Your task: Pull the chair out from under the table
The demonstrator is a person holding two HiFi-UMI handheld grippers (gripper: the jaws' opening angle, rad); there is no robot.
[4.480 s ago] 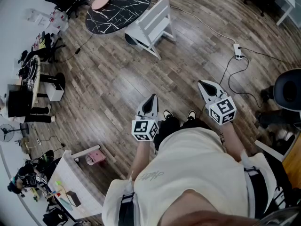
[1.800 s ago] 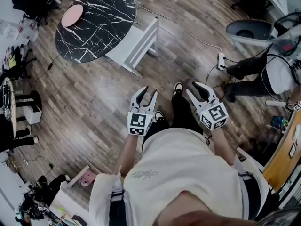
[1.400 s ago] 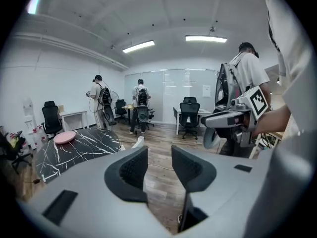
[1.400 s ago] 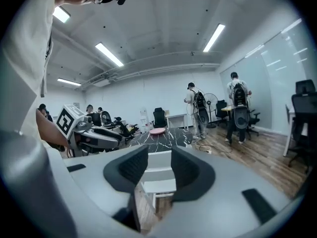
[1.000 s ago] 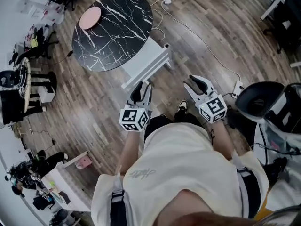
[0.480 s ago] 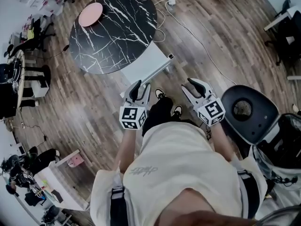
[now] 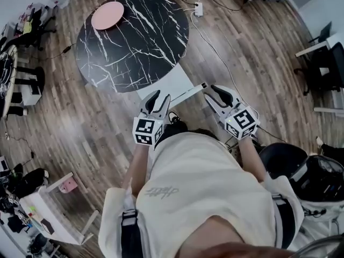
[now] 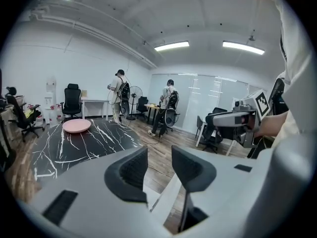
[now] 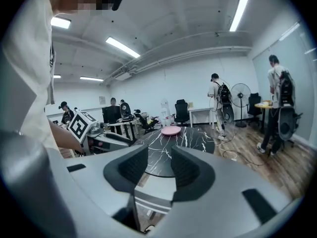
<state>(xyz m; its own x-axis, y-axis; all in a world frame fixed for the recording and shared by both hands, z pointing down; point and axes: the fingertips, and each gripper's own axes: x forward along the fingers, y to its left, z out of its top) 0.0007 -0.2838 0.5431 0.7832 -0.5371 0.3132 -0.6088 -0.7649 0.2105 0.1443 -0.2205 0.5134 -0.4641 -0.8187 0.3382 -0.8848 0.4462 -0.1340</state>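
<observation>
Both forearms are stretched forward at about waist height, side by side, and each tool points down toward the far side of the wooden floor (image 7: 252,63). The left tool (image 7: 159,97) has its 2 jaws apart with a medium gap and nothing clamped. In its own view only the chair's pale top rail shows beyond the tips. The right tool (image 7: 212,93) is the same: jaws parted, empty, tips hanging near the right end of that rail. I can't tell if either one touches it.

The chair (image 7: 167,83) is white with a slatted back. Its seat is tucked partway under the near edge of the round black marble table (image 7: 140,42), right in front of the person. A pink dish (image 7: 107,15) sits on the table's far left.
</observation>
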